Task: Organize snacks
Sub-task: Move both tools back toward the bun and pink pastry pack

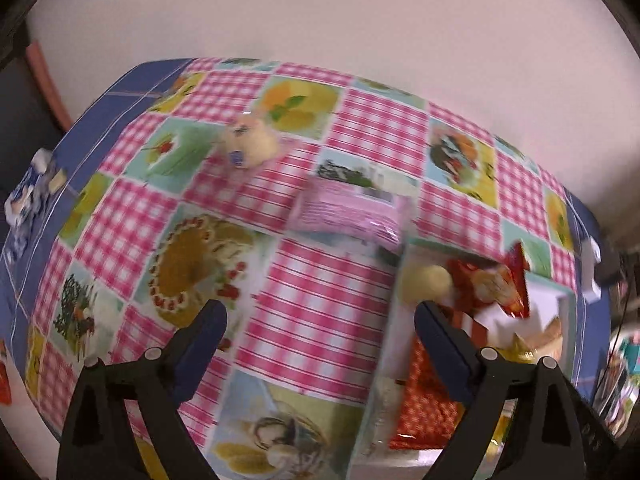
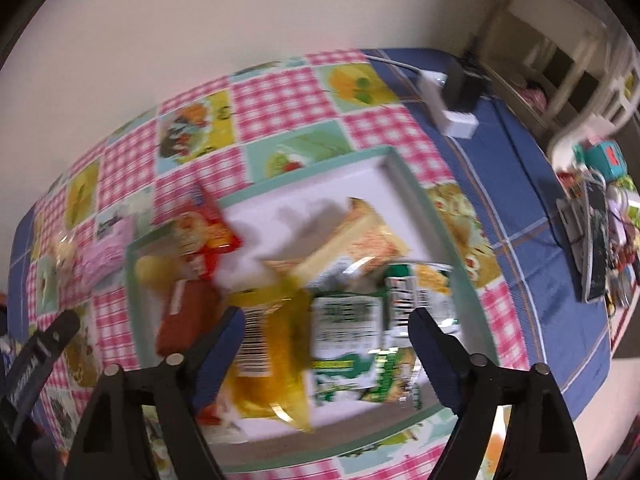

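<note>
A white tray with a mint-green rim (image 2: 400,168) sits on the patterned tablecloth and holds several snack packs: a yellow pack (image 2: 276,344), a green-and-white pack (image 2: 352,336), a red pack (image 2: 208,236) and a pale round snack (image 2: 150,270). My right gripper (image 2: 326,320) is open and empty just above the yellow and green packs. My left gripper (image 1: 320,312) is open and empty over the cloth, left of the tray (image 1: 560,292). A pink pack (image 1: 352,208) and a pale yellow round snack (image 1: 252,140) lie on the cloth beyond it.
A white power adapter and black box (image 2: 460,96) lie on the blue cloth at the back right. Cluttered items (image 2: 600,216) sit at the far right. A blue-and-white packet (image 1: 32,184) lies at the table's left edge. A wall stands behind the table.
</note>
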`<state>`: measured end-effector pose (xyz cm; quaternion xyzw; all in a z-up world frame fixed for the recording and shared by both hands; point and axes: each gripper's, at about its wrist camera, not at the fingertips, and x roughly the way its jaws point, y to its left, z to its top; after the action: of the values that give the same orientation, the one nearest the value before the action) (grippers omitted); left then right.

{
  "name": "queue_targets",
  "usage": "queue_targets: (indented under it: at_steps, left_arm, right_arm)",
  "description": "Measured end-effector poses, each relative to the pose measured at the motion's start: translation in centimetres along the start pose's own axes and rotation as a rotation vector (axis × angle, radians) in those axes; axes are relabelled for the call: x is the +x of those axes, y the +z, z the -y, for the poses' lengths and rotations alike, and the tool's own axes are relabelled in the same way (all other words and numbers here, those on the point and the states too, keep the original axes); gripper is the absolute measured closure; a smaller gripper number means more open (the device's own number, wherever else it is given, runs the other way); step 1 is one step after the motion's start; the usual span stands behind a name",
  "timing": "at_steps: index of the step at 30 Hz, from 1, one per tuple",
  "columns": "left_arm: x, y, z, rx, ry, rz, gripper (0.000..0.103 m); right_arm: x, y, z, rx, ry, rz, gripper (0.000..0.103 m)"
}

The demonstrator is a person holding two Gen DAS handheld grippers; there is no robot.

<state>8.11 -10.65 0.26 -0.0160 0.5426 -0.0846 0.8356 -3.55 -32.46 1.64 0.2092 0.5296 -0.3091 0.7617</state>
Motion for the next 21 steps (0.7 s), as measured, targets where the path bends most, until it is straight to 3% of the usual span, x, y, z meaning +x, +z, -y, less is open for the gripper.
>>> queue_targets:
  at_steps: [14, 21]
  left_arm:
    - [0.3, 2.3, -9.0, -0.191, 0.096, 0.019, 0.002]
    - [0.3, 2.8, -12.4, -0.249, 0.129, 0.023, 0.002]
  right_arm:
    - [-2.0, -2.4, -9.7, -0.199, 0.077, 0.043, 0.017]
    - [-1.9, -3.4, -12.3, -0.246, 0.09, 0.038, 0.016]
